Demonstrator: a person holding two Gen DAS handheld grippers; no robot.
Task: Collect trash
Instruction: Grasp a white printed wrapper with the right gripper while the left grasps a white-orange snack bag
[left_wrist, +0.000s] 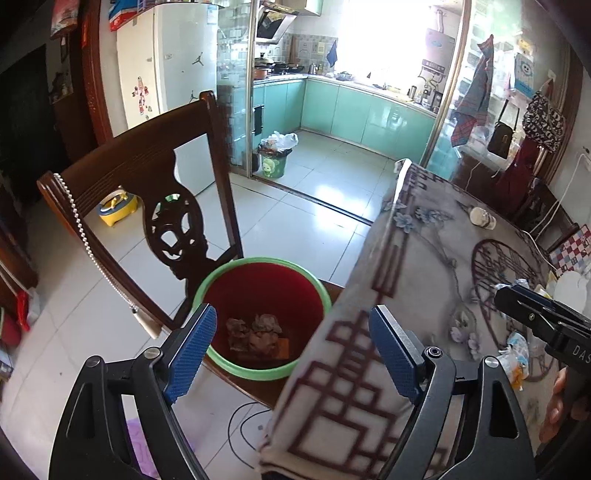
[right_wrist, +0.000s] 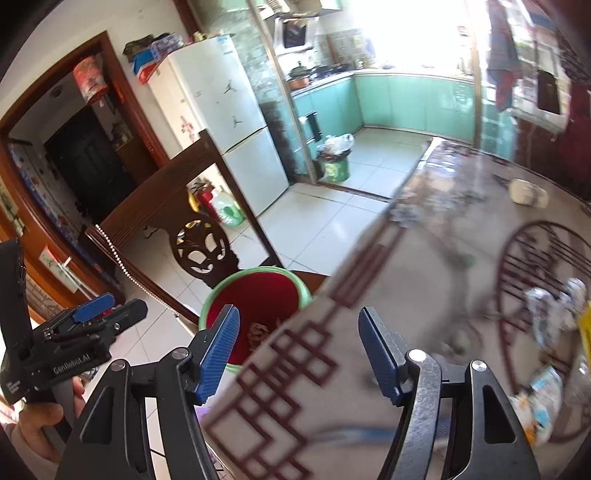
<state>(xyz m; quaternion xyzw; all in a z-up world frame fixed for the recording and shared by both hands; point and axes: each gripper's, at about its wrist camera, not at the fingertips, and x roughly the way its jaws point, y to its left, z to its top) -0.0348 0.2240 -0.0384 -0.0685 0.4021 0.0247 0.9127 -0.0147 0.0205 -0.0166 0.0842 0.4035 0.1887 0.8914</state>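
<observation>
Blue-padded fingers (left_wrist: 192, 343) of the left gripper (left_wrist: 291, 350) stand spread and empty above the bin (left_wrist: 321, 295), which sits on a chair seat just beside the table (left_wrist: 424, 258), likely so trash drops straight in. Right gripper (right_wrist: 299, 347), also spread and empty, hovers over the table edge; wrappers (right_wrist: 546, 398) lie on the table, well apart from the bin, with crumpled pieces (left_wrist: 255, 332) already inside it

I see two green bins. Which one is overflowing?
The far bin by the kitchen doorway, heaped with plastic bags. The near red-lined bin on the chair holds only a few crumpled scraps.
</observation>
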